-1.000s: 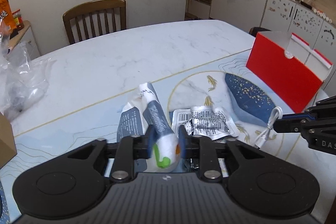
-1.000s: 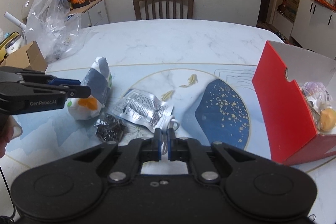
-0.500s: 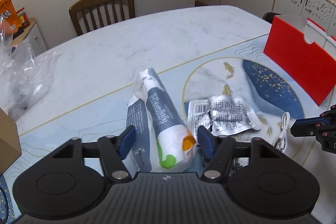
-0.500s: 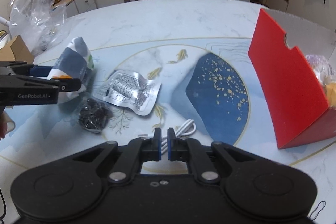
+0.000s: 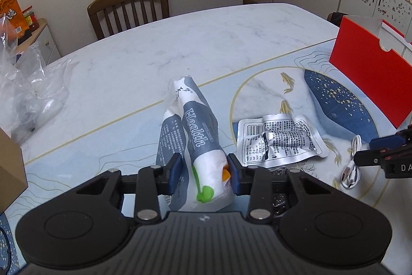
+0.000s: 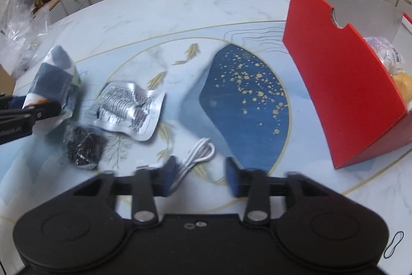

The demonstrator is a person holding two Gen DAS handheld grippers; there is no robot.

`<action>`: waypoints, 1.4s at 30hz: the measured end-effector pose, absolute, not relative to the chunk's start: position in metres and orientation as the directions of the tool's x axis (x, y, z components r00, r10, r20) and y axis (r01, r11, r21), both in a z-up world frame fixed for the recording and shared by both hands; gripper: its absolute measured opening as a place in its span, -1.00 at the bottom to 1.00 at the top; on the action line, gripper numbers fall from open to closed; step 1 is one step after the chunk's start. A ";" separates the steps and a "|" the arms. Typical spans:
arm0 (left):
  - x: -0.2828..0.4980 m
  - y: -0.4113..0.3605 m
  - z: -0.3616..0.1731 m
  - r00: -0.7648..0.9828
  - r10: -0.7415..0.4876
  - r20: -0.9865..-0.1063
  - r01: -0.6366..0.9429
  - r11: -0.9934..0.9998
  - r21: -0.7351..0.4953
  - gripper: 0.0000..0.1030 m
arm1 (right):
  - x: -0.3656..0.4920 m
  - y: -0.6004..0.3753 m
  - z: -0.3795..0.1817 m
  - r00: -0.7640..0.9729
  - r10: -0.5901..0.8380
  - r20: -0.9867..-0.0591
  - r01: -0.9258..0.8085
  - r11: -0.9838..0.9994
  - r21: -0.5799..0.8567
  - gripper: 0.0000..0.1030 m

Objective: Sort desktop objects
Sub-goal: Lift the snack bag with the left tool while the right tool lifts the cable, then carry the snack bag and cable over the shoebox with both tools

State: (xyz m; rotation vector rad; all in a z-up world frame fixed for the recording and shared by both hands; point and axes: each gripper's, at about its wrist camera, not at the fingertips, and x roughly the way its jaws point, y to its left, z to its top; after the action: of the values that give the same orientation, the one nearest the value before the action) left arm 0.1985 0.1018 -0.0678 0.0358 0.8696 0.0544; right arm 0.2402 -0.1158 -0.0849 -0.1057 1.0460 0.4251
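Left fingers reclosed on crinkly snack bag, right fingers now spread, empty.

My blue-padded black left gripper frames a grey-and-white "Health" pouch splashed green and orange. To its right lies a silver foil packet with black print, and nearer, a white cable. On the far right, a red box stands on my pale marble table, its mat patterned with gold fish and a gold-flecked navy shape.
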 end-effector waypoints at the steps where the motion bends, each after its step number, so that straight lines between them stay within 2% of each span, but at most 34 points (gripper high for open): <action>1: 0.199 0.102 -0.068 0.644 0.062 -0.763 -0.033 0.998 0.054 -0.30 | 0.242 -0.117 -0.084 0.434 0.290 -0.853 -0.379 0.918 0.119 0.30; 6: 0.199 0.101 -0.068 0.645 0.065 -0.762 -0.033 0.998 0.058 -0.34 | 0.250 -0.111 -0.083 0.431 0.310 -0.847 -0.374 0.916 0.145 0.32; 9: 0.199 0.102 -0.068 0.645 0.065 -0.761 -0.033 0.998 0.057 -0.36 | 0.252 -0.104 -0.084 0.416 0.314 -0.853 -0.387 0.910 0.146 0.12; 11: 0.199 0.102 -0.068 0.646 0.064 -0.761 -0.034 0.998 0.056 -0.37 | 0.251 -0.100 -0.086 0.408 0.291 -0.865 -0.390 0.913 0.124 -0.15; 12: 0.199 0.101 -0.068 0.646 0.065 -0.760 -0.034 0.998 0.057 -0.40 | 0.251 -0.099 -0.088 0.403 0.287 -0.869 -0.391 0.913 0.120 -0.19; 14: 0.199 0.101 -0.067 0.647 0.062 -0.760 -0.033 0.998 0.054 -0.41 | 0.247 -0.096 -0.087 0.422 0.264 -0.867 -0.406 0.910 0.080 -0.44; 20: 0.198 0.103 -0.063 0.649 0.044 -0.759 -0.039 0.999 0.025 -0.51 | 0.242 -0.104 -0.086 0.420 0.278 -0.864 -0.431 0.899 0.079 -0.51; 21: 0.197 0.104 -0.062 0.649 0.038 -0.760 -0.041 0.999 0.015 -0.53 | 0.242 -0.106 -0.085 0.420 0.280 -0.863 -0.431 0.899 0.082 -0.64; 23: 0.196 0.106 -0.057 0.650 0.023 -0.760 -0.050 0.999 -0.013 -0.57 | 0.240 -0.112 -0.082 0.414 0.296 -0.861 -0.427 0.898 0.103 -0.73; 29: 0.186 0.107 -0.041 0.663 -0.030 -0.748 -0.069 0.993 -0.101 -0.59 | 0.234 -0.133 -0.066 0.431 0.336 -0.838 -0.427 0.893 0.138 -0.75; 42: 0.170 0.071 0.000 0.708 -0.096 -0.700 -0.024 0.987 -0.159 -0.59 | 0.225 -0.185 -0.024 0.491 0.398 -0.775 -0.386 0.897 0.216 -0.78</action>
State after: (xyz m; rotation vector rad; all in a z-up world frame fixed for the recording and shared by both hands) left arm 0.1700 0.0713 0.0000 -0.1607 0.7842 -0.0403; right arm 0.2247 -0.1849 -0.0243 0.0143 0.9443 0.4760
